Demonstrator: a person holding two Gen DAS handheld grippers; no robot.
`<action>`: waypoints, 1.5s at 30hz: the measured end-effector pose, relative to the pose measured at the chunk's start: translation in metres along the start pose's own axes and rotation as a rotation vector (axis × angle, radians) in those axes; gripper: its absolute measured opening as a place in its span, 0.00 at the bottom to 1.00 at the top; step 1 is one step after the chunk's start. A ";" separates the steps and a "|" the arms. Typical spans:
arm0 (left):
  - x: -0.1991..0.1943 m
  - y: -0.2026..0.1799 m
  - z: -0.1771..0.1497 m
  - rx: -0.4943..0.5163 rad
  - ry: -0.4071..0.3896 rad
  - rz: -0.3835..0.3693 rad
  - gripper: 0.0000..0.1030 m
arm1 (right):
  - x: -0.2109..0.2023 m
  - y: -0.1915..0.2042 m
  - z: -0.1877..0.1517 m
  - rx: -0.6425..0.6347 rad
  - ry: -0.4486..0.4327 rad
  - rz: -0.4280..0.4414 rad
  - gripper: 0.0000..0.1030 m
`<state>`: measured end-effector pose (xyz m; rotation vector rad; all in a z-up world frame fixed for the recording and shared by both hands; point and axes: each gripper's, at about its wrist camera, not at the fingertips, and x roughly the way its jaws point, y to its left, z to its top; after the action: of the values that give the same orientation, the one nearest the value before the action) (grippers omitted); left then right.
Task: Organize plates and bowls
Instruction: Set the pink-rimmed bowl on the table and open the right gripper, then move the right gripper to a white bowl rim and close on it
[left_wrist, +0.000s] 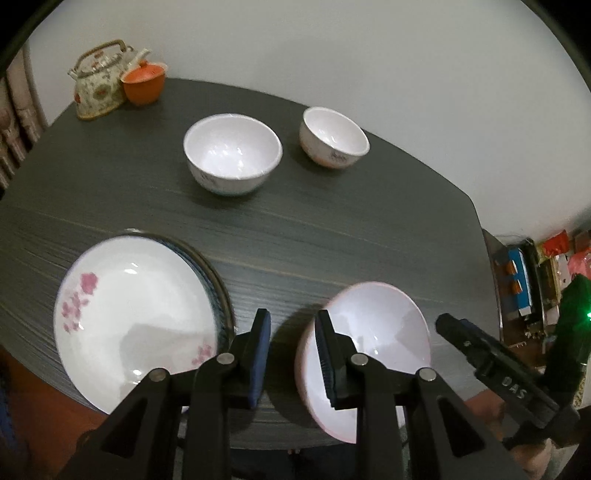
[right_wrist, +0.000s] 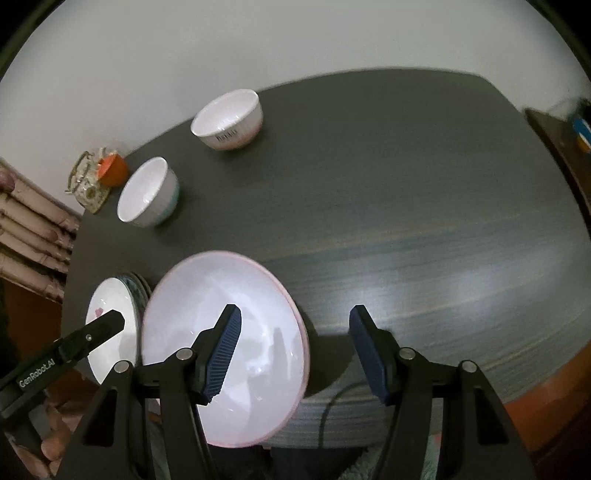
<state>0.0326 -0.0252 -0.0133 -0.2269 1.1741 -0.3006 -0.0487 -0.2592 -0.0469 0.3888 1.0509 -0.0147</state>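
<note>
Hovering over the table, both grippers hold nothing, left gripper narrowly parted, right gripper wider, with the pink bowl just right of the plates, two bowls farther back.

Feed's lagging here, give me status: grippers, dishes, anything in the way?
Left gripper and right gripper open, empty. Pink-rimmed bowl down beside plate stack. Two bowls wait farther back. Nothing blocking.
</note>
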 end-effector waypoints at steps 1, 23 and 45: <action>-0.002 0.003 0.003 -0.007 -0.005 0.010 0.25 | -0.002 0.003 0.003 -0.015 -0.009 0.004 0.57; -0.005 0.090 0.082 -0.199 -0.016 0.150 0.25 | 0.014 0.107 0.073 -0.245 0.024 0.113 0.56; 0.081 0.119 0.153 -0.234 0.062 0.063 0.26 | 0.124 0.159 0.144 -0.197 0.161 0.090 0.45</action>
<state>0.2170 0.0615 -0.0659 -0.3862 1.2754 -0.1149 0.1663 -0.1359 -0.0407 0.2611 1.1808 0.2020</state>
